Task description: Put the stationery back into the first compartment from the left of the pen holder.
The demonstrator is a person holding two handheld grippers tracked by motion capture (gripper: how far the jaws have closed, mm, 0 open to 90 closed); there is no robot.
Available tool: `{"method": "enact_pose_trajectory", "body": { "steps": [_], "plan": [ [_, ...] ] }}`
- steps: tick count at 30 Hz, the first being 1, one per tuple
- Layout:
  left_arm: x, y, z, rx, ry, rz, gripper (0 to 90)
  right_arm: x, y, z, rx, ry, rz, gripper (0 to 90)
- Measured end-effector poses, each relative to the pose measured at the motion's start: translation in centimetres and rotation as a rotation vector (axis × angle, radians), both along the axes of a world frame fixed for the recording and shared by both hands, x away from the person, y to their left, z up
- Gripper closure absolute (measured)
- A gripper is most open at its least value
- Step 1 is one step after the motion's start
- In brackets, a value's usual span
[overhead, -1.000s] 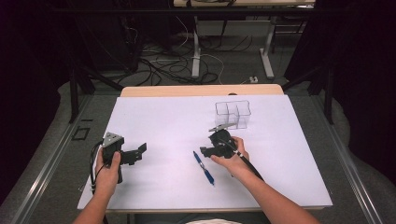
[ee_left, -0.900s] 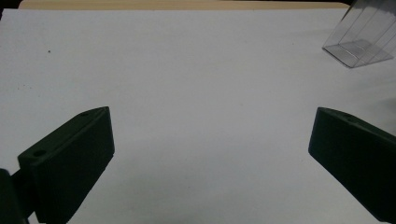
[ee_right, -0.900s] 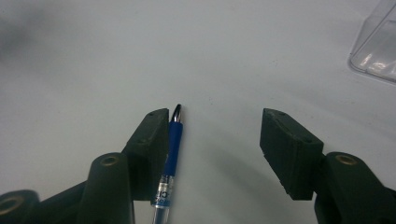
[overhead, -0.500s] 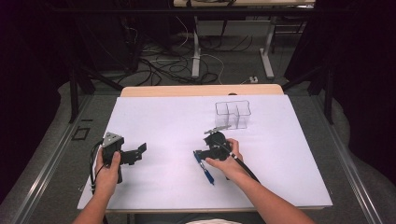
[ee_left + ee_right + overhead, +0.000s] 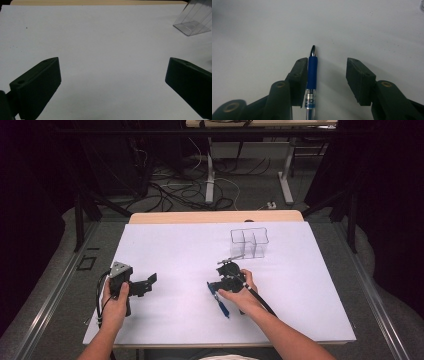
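The right tool (image 5: 327, 75), its jaws just closing but still partly apart, is straddling a blue pen (image 5: 312, 75) lying flat on the white bench (image 5: 175, 245): the pen's blue grip is sitting against the left jaw in the right gripper view, with a clear gap to the other jaw. The pen's lower barrel is running out of that view, and from above its upper end is disappearing under the tool. Well apart, the left tool (image 5: 112, 82) is hovering wide open and holding nothing, with a clear plastic container (image 5: 249, 242) standing beyond.
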State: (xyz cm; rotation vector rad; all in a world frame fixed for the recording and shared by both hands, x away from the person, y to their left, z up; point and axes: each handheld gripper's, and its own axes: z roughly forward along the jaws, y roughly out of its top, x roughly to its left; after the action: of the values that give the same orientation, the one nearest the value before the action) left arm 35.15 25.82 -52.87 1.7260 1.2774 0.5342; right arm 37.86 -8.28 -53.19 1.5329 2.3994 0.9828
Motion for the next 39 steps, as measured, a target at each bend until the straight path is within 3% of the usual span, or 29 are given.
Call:
{"method": "enact_pose_trajectory", "body": {
  "steps": [8, 23, 39],
  "plan": [
    [0.0, 0.0, 0.0, 0.0, 0.0, -0.002, 0.2, 0.0, 0.4, -0.6, 0.017, 0.009, 0.002, 60.2],
    [0.0, 0.0, 0.0, 0.001, 0.0, -0.003, 0.2, -0.2, 1.4, -1.3, 0.002, 0.048, 0.041, 69.3],
    [0.0, 0.0, 0.0, 0.003, 0.0, 0.0, 0.2, -0.3, 1.7, -1.3, -0.017, 0.07, 0.044, 78.5]
  ]
}}
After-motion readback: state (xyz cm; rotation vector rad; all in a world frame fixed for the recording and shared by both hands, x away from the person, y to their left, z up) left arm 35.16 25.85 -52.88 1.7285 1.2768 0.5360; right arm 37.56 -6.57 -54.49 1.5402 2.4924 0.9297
